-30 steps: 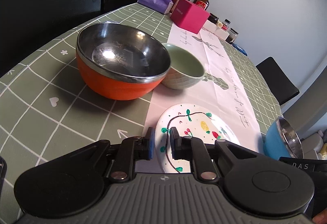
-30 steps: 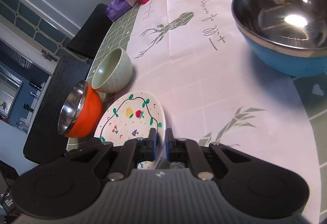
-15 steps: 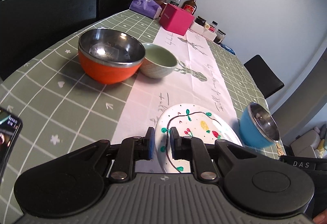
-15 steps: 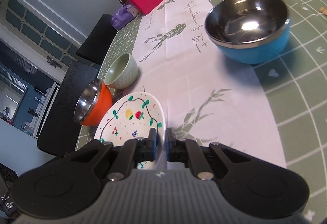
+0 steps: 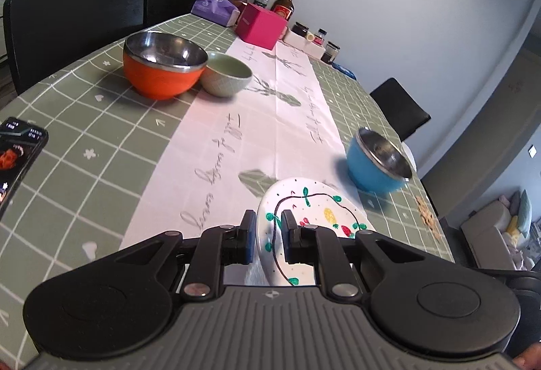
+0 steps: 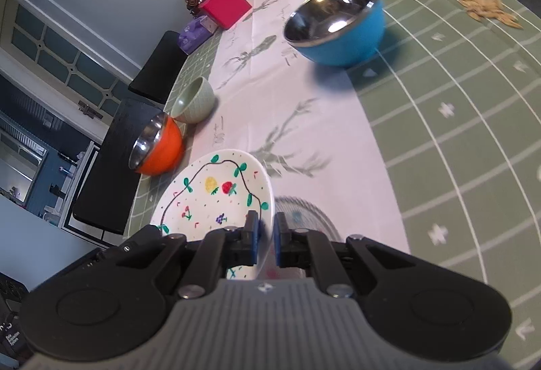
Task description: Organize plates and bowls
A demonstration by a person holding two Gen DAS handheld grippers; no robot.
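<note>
Your left gripper points forward and down, fingers nearly together, clamped on the near-left rim of the plate: one blue pad outside the rim, the other on the painted face. Your right gripper has the same downward pitch, fingers closed tight on the plate's opposite rim, edge pinched between the pads. Both grips sit right at the rim, not deep. The plate hangs between your two grippers, clear of the counter. A bit of your hand shows at the lower right corner of the left wrist view.
</note>
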